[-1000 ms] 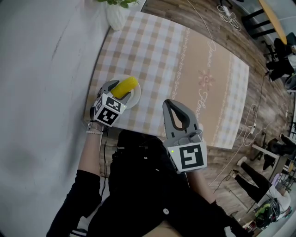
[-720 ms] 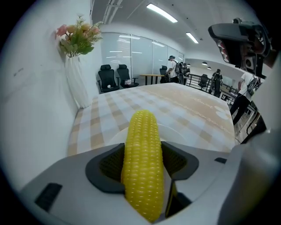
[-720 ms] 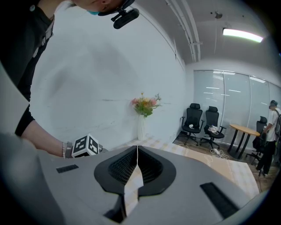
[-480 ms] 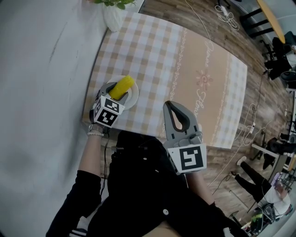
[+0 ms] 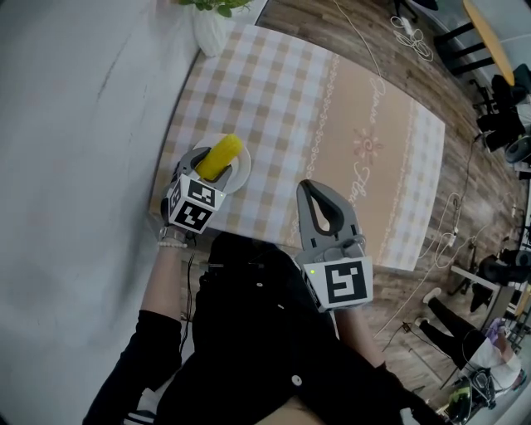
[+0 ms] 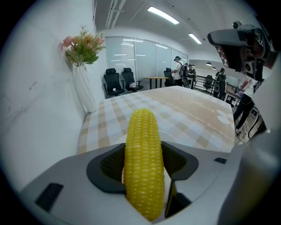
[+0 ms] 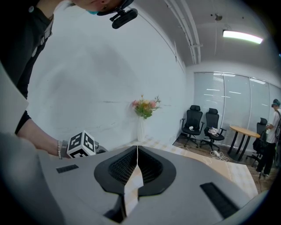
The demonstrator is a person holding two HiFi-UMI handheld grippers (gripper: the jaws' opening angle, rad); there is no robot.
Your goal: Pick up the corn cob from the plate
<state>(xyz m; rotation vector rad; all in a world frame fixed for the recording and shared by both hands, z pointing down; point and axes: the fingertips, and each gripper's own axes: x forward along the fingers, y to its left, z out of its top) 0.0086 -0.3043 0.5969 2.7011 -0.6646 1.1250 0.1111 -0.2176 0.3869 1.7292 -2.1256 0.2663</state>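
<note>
A yellow corn cob (image 5: 221, 156) (image 6: 143, 162) is clamped between the jaws of my left gripper (image 5: 207, 163) (image 6: 142, 165), pointing away from me over the white plate (image 5: 241, 172). How high the cob hangs over the plate cannot be told. The plate sits near the table's near left corner; in the left gripper view only slivers of it show beside the cob. My right gripper (image 5: 323, 199) (image 7: 137, 151) hovers at the table's near edge, jaws pressed together with nothing between them.
A checked tablecloth (image 5: 332, 124) covers the table, beige in the middle. A white vase with flowers (image 5: 211, 21) (image 6: 83, 81) stands at the far left corner by the wall (image 5: 75, 124). Office chairs and people are in the room beyond.
The left gripper with the cob has barely shifted over the plate. The right gripper has stayed where it was.
</note>
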